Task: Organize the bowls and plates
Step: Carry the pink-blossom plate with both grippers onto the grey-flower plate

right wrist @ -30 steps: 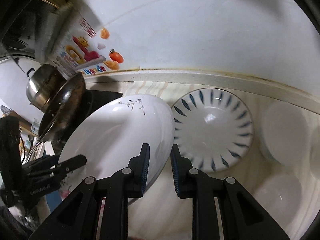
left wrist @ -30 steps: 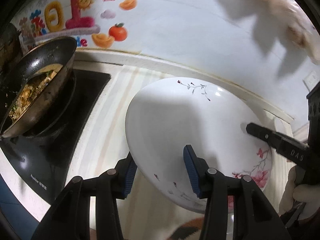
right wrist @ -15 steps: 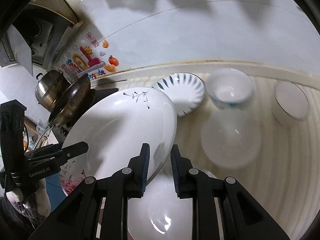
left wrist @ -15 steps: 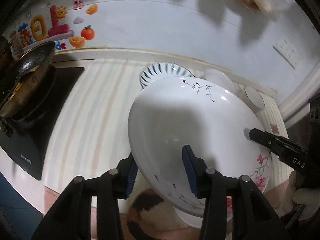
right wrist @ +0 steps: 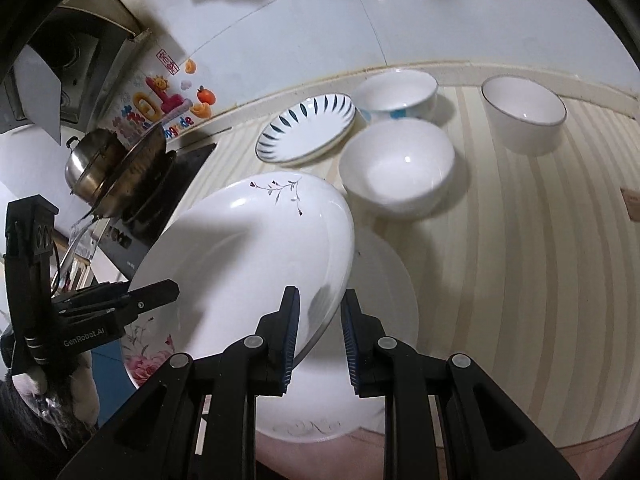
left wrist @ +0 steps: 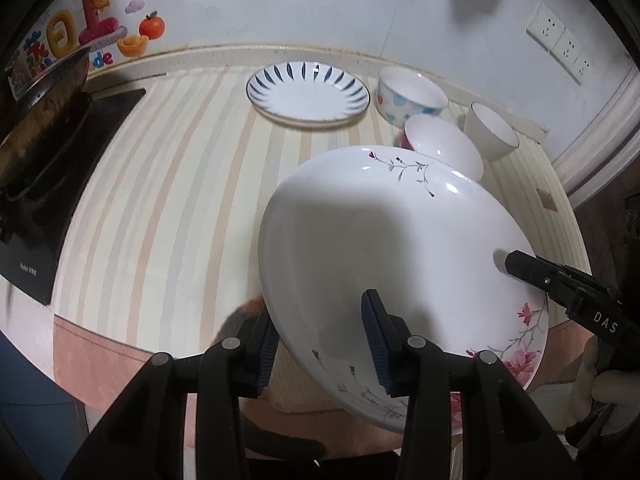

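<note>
Both angled steeply down: left tool point(left wrist: 320, 344) and right tool point(right wrist: 320, 332) each clamping the tilted floral plate point(left wrist: 400, 248) above striped surface point(left wrist: 168, 184), white wall point(left wrist: 300, 4) behind.

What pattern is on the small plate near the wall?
The small plate is white with dark blue leaf-like strokes radiating around its rim, clearest in the left wrist view.

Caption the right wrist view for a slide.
Both grippers carry a floral plate above a white plate on the striped counter.

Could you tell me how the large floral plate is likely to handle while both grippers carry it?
The floral plate looks glazed and glossy, so probably slippery at the rim where the left gripper and right gripper hold it. It looks rigid ceramic, likely fragile if dropped. Held tilted, it might slide.
</note>
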Demonstrator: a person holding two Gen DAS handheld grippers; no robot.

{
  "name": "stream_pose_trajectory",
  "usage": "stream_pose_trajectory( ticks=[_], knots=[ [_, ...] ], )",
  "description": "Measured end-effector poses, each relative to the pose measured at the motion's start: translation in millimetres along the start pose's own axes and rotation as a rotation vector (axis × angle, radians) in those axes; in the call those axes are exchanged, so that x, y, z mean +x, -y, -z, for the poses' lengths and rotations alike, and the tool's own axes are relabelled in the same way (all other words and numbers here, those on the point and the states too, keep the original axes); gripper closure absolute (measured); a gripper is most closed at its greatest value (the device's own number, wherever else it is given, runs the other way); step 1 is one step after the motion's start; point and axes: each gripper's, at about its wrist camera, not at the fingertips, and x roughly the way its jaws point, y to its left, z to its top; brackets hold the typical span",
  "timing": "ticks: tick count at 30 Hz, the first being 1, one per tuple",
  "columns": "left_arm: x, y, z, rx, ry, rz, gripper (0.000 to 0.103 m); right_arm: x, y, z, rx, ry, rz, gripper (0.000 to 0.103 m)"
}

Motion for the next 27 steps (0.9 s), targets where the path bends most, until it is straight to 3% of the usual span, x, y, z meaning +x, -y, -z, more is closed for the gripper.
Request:
stream_pose_trajectory(
  ticks=[15,27],
  knots=[
    [31.8,11.1,21.4,0.026,-0.117,-0.028,0.065,18.6,17.5,22.0,0.020,-0.062,0.026,0.080],
    [39.2,13.0,22.6,0.035,-0.153,-0.050,0.065,31.8,21.1,26.6,0.032,-0.089,0.030,0.080]
  ],
)
